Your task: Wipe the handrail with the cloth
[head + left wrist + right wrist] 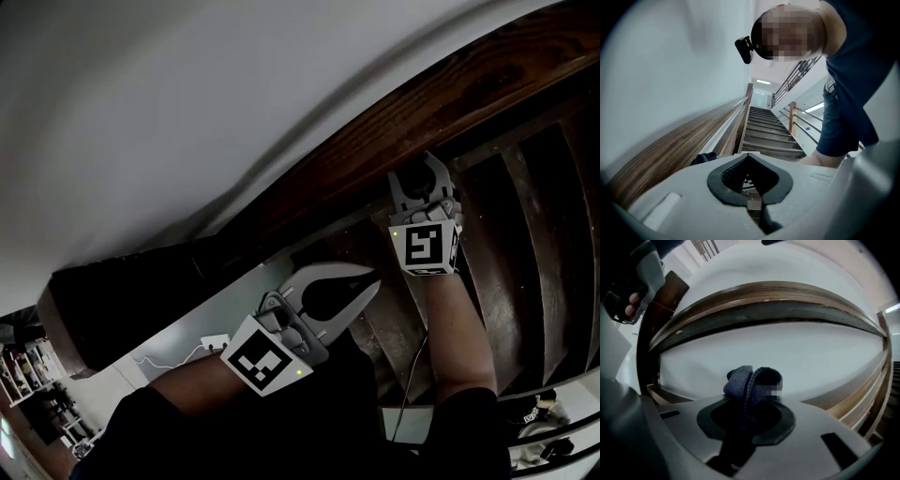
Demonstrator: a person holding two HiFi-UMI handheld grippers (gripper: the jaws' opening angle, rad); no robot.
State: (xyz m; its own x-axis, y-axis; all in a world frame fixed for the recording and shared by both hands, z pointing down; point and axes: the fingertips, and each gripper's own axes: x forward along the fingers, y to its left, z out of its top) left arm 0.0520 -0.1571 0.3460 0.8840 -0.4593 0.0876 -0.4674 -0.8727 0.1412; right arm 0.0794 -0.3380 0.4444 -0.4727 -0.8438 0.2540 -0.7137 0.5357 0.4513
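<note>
Closest to the lens, left gripper [370, 279], clenched tip to tip on nothing, held low over the stairs [553, 234]. Higher up, right gripper [427, 173] clamped on the cloth [753, 379], just under the dark wooden handrail [450, 84], in front of the white wall [754, 343]; cannot tell whether touching the rail. Looks like blue-grey ribbed knit, bunched into a soft wad poking past the jaw tips. Likely light, limp and squashy, prone to slip or fold under rubbing. Best pinched deep through the bunched middle, leaving a loose pad free to press along the wood
</note>
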